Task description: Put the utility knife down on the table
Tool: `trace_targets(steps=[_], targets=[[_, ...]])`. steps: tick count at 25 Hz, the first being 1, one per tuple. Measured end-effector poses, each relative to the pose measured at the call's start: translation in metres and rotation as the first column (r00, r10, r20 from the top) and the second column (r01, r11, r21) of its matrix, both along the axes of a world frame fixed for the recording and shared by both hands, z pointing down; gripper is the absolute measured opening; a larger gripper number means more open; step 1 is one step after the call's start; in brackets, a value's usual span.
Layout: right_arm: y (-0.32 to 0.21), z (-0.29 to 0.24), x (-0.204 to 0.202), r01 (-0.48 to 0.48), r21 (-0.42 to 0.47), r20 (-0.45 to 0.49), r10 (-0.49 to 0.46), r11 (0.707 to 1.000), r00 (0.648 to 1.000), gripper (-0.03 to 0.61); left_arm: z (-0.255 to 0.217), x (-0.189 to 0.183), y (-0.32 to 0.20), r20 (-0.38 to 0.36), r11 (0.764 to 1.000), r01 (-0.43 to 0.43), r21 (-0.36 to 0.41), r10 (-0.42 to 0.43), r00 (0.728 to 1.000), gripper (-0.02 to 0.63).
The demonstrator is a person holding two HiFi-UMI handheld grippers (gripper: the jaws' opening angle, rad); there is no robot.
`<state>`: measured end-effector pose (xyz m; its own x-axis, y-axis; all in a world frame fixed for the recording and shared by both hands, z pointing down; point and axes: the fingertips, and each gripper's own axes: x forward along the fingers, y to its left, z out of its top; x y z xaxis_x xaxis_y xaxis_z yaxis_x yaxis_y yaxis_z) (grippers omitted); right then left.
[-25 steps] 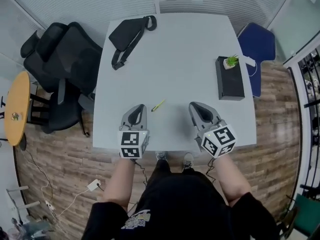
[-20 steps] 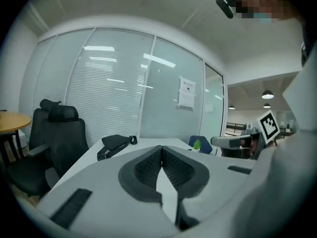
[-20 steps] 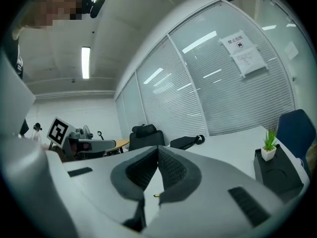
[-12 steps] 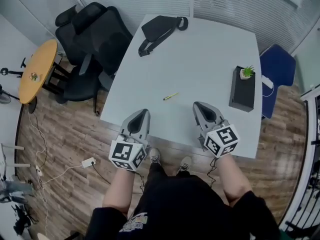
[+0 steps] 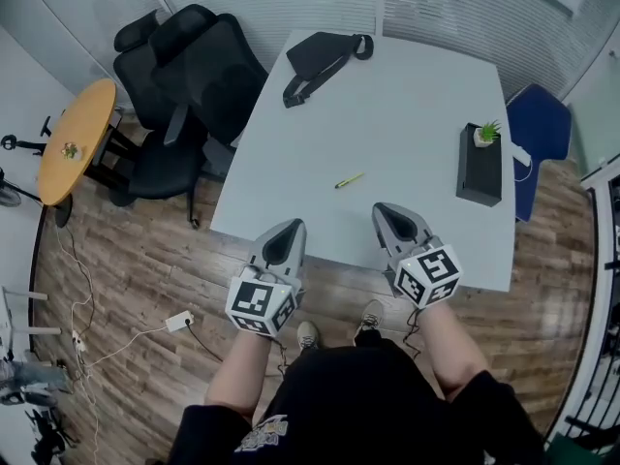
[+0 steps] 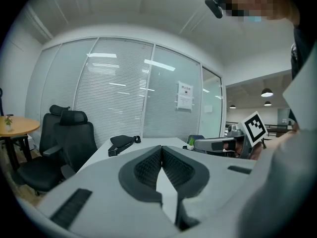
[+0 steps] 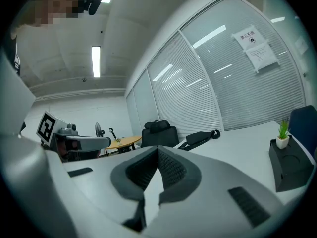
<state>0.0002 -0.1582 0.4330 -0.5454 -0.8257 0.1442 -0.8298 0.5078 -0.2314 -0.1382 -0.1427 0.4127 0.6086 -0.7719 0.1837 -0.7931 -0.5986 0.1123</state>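
The yellow utility knife point(image 5: 349, 179) lies by itself on the white table point(image 5: 407, 105), a little in from the near edge. My left gripper point(image 5: 290, 226) is shut and empty, level, with its tips at the table's near edge and its body over the wooden floor. My right gripper point(image 5: 386, 208) is shut too, holds nothing, and hangs over the near edge right of the knife. In the left gripper view the pads point(image 6: 148, 166) meet with nothing between them. The right gripper view shows its pads point(image 7: 171, 170) pressed together the same way. The knife shows in neither gripper view.
A black sling bag point(image 5: 325, 58) lies at the table's far side. A black box point(image 5: 481, 170) with a small potted plant point(image 5: 483, 134) stands at the right edge. Black office chairs point(image 5: 194, 76) and a round wooden table point(image 5: 73, 139) stand left, a blue chair point(image 5: 538, 129) right.
Both grippers have drawn back from the knife toward the person, and the left one has left the tabletop. The knife lies where it was. The head view has swung leftward.
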Motion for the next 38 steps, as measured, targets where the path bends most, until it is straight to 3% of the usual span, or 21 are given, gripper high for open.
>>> trace_targets(steps=[8, 19, 25, 38], targets=[[0.039, -0.002, -0.023, -0.15, 0.0, -0.061, 0.15, 0.989, 0.987, 0.003, 0.005, -0.01, 0.011, -0.045, 0.986, -0.164, -0.003, 0.164, 0.985, 0.005], [0.097, -0.01, 0.0, -0.374, 0.019, -0.071, 0.375, 0.927, 0.924, 0.003, 0.0, 0.01, 0.042, -0.054, 0.929, -0.371, 0.016, 0.371, 0.927, 0.005], [0.113, -0.01, -0.001, -0.407, 0.024, -0.063, 0.408, 0.913, 0.911, 0.003, 0.002, 0.01, 0.054, -0.044, 0.916, -0.401, 0.016, 0.401, 0.915, 0.005], [0.129, -0.028, -0.018, -0.393, 0.071, -0.058, 0.397, 0.917, 0.916, 0.003, -0.021, -0.007, 0.073, -0.03, 0.915, -0.394, 0.08, 0.398, 0.917, 0.005]])
